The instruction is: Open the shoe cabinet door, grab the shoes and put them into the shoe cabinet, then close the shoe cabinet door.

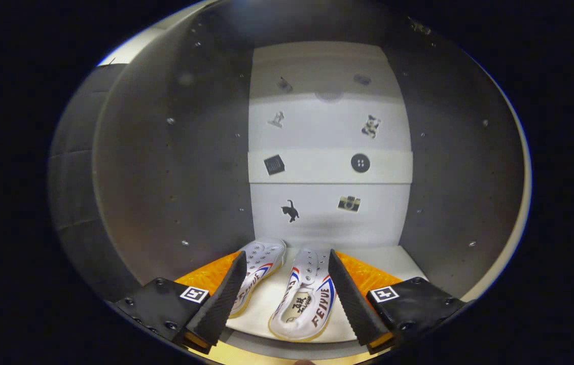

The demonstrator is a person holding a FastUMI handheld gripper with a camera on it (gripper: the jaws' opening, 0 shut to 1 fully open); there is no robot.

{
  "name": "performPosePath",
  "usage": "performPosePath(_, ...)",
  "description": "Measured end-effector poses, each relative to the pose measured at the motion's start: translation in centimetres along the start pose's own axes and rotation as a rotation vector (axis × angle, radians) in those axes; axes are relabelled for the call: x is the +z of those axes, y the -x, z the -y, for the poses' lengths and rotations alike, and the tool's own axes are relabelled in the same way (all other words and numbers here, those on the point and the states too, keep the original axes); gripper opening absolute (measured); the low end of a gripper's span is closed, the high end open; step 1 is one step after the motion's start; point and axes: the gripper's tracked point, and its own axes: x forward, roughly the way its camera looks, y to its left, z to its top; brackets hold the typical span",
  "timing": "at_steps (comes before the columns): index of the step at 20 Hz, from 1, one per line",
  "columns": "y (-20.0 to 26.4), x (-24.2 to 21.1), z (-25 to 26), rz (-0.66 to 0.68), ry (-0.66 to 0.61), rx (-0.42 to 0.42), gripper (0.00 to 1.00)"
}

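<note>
Two white canvas shoes with red and blue stripes lie side by side on the white bottom shelf (pixel 393 258) inside the shoe cabinet, toes toward the back wall. The left shoe (pixel 261 266) sits a little deeper than the right shoe (pixel 307 299), with a strip of shelf between them. My gripper (pixel 287 299) is open, its ribbed black fingers (pixel 221 299) spread wide on either side of the pair. The left finger overlaps the left shoe's outer edge and the right finger lies along the right shoe's outer side. The shoes rest on the shelf.
Dark grey side walls (pixel 165 177) of the cabinet close in on the left and right. The white back wall (pixel 327 137) carries several small stickers and a shelf edge across its middle. The cabinet's front edge (pixel 246 339) lies just below the fingers.
</note>
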Motion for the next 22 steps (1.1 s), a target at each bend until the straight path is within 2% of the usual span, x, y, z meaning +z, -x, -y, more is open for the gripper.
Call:
performPosePath(8,15.0,2.5,-1.8,0.089,0.046,0.024,0.99)
performPosePath(14,26.0,2.7,-1.9,0.104,0.015,0.066,0.99)
performPosePath(22,37.7,2.6,2.1,0.115,-0.012,0.059,0.99)
